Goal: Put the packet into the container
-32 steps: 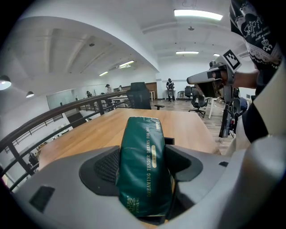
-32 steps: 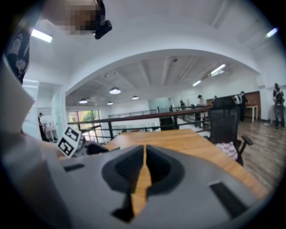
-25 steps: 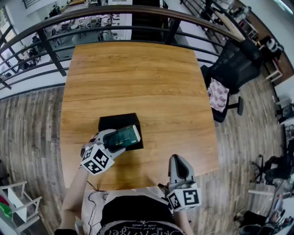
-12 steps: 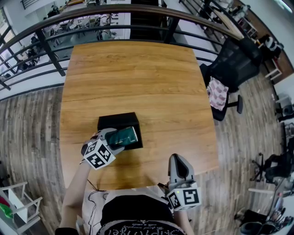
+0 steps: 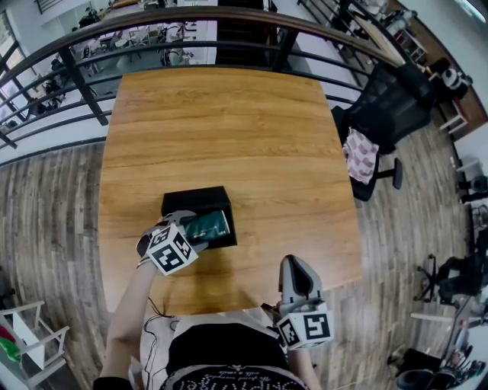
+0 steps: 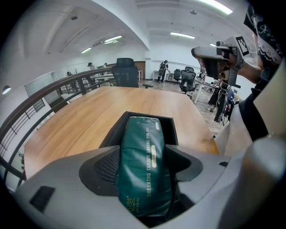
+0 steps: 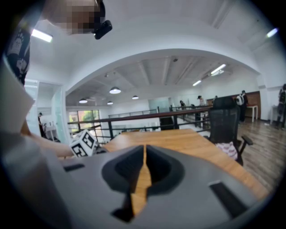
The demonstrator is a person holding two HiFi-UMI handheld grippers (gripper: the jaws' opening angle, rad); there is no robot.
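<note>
Wooden table point(image 5: 229, 129) fills most of the head view, standing on a plank floor point(image 5: 46, 221) with a dark metal railing point(image 5: 191, 19) running along its far edge. Beyond the table's right corner stands a black office chair point(image 5: 389, 107) with a pink and white cloth point(image 5: 362, 156) draped over its seat.

I see the left gripper point(image 6: 145, 165) low over the near left part of the table, its marker cube tilted up toward the head camera. Its jaws are clamped on a dark green packet point(image 6: 143, 152) with pale lettering down its length. The packet runs straight out ahead of the jaws. Just ahead of this gripper sits the container point(image 6: 172, 127), a black open-topped box, and the packet's far end reaches into the box's opening, toward the near right side of the box as the head view shows it. I cannot tell whether the packet touches the bottom.

Well to the right of the left gripper and nearer the person's body, the right gripper point(image 7: 144, 154) is held at the table's near edge, pointing across the table toward the railing. Its jaws are pressed together with only a thin slit between them, holding nothing. The left gripper's marker cube shows at the left of the right gripper view.
</note>
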